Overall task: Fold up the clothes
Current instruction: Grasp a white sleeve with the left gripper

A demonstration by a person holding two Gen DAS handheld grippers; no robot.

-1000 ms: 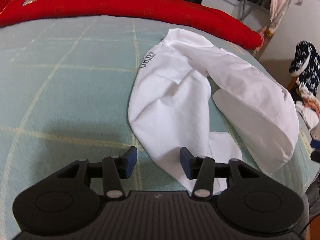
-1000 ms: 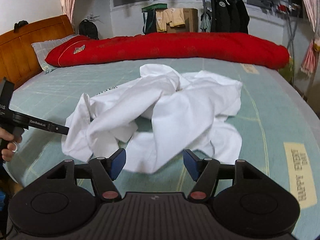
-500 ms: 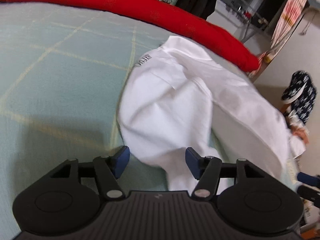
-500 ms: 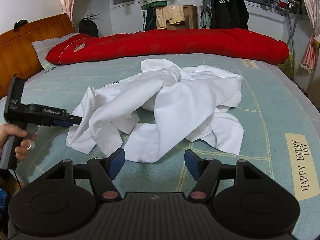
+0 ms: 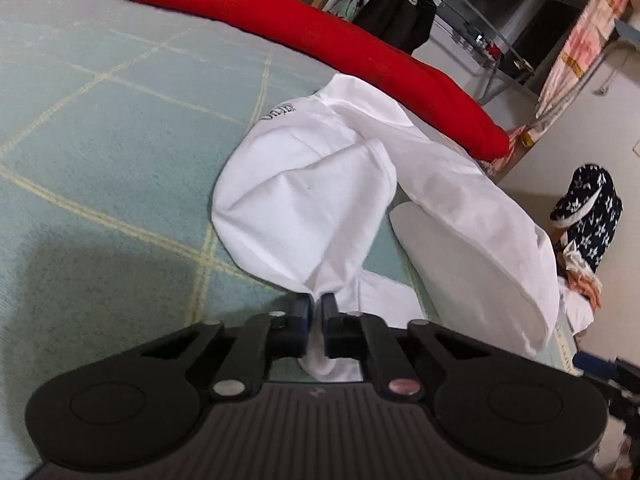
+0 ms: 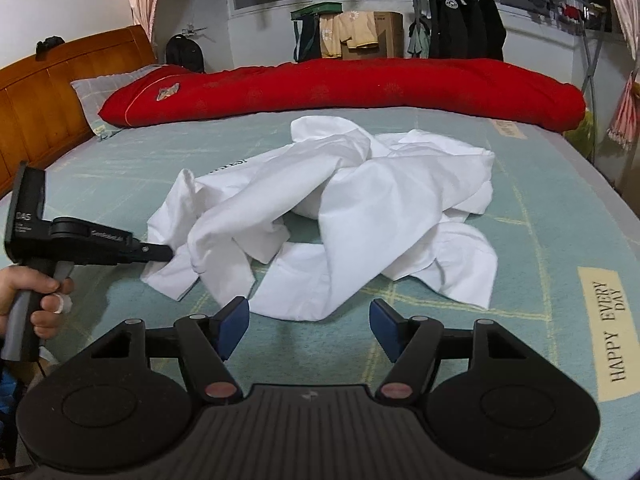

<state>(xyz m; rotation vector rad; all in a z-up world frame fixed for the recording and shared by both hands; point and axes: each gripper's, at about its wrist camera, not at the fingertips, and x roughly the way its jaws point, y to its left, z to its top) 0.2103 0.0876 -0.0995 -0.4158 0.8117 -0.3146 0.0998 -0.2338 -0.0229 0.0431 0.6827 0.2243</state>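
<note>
A crumpled white shirt (image 6: 340, 208) lies in a heap on the pale green bed (image 6: 120, 168). In the left wrist view the same white shirt (image 5: 304, 196) spreads ahead, dark lettering near its far edge. My left gripper (image 5: 316, 306) is shut on a bunched edge of the shirt, with cloth pinched between its blue pads. Seen from the right wrist view, the left gripper (image 6: 170, 254) bites the shirt's left edge, held by a hand (image 6: 32, 300). My right gripper (image 6: 308, 320) stands open just short of the shirt's near edge, nothing between its fingers.
A long red quilt (image 6: 340, 88) lies across the far side of the bed. A wooden headboard (image 6: 44, 100) and pillow are at the left. A clothes rack with dark jackets (image 6: 468, 28) stands behind. A "HAPPY EVERY DAY" label (image 6: 612, 328) marks the bedsheet at right.
The left gripper closed from open onto the shirt's near edge after moving in a little and rolling. The right gripper stayed still and open.
</note>
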